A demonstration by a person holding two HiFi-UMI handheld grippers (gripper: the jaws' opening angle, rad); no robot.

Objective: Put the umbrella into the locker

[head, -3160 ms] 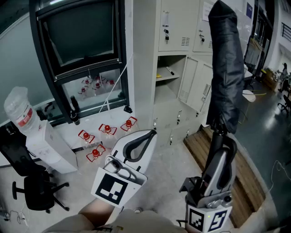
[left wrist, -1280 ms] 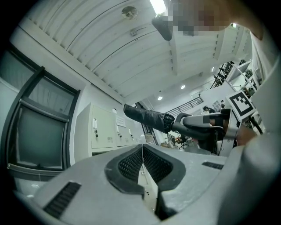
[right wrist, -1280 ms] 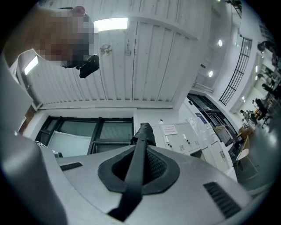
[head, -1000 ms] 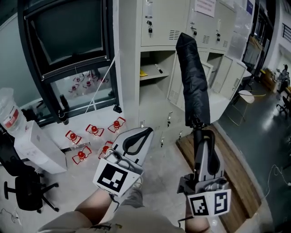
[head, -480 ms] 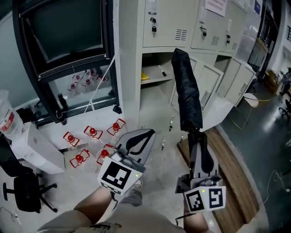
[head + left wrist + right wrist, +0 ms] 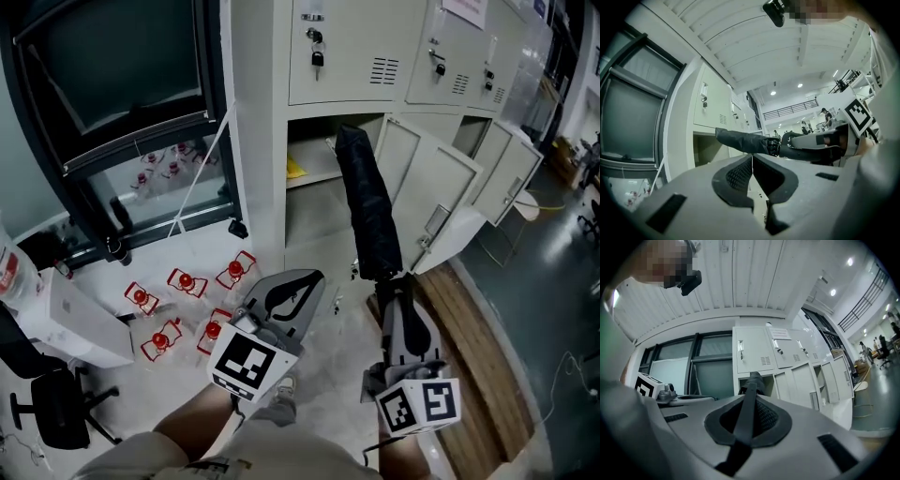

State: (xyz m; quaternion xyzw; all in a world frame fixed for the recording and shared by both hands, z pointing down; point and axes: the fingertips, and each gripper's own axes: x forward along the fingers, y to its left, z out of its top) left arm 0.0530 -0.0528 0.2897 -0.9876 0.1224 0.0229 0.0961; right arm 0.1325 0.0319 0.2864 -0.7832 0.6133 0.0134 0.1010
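Holds the folded black umbrella [image 6: 367, 206] clamped by its lower end in the right gripper [image 6: 397, 286], tip raised at the mouth of the open locker [image 6: 267, 141] compartment, left of a swung-out door [image 6: 427, 202]. Carries the left gripper [image 6: 300, 281] pressed closed on nothing, low, above bare floor. Shows only in the right gripper view the umbrella running between the jaws toward the opening.
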